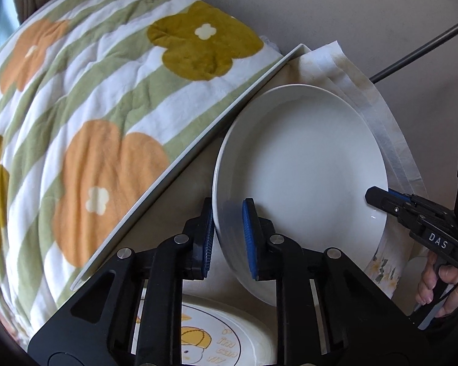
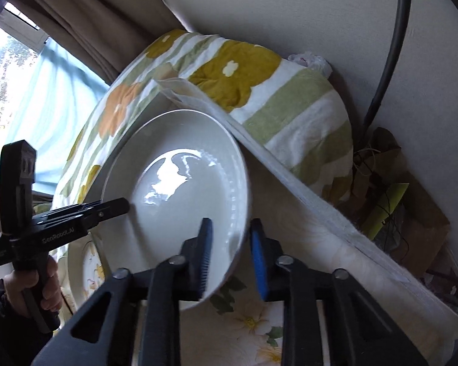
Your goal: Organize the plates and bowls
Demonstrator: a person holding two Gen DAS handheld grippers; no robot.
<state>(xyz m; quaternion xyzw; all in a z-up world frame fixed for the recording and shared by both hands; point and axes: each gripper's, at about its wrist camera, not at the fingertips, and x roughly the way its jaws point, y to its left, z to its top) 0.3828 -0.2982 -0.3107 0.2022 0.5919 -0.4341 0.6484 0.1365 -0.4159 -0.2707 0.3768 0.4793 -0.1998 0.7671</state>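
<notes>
Both my grippers hold one white plate [image 1: 299,164] by opposite edges, lifted and tipped above the table [image 2: 320,244]. My left gripper [image 1: 227,238] straddles the near-left rim, one pad behind it and one on its face; a sliver of gap shows by the outer pad, so I judge it gripping but can't swear the pads are fully seated. My right gripper [image 2: 230,256] brackets the opposite rim; there the outer pad stands visibly clear of the edge, so whether it is clamping I cannot tell.

The plate is round, so it has no long axis to speak of. It is tilted, its hollow face turned towards both cameras, far rim raised towards the wall [image 1: 351,15] and the flowered blanket [image 1: 91,106].

As for progress, I judge the job barely begun to midway. A cartoon-printed plate [image 1: 216,341] lies flat below my left gripper, and another flower-patterned dish [image 2: 91,268] sits under the white plate on the left side. No bowls show. The white plate is not yet set down or stacked.
</notes>
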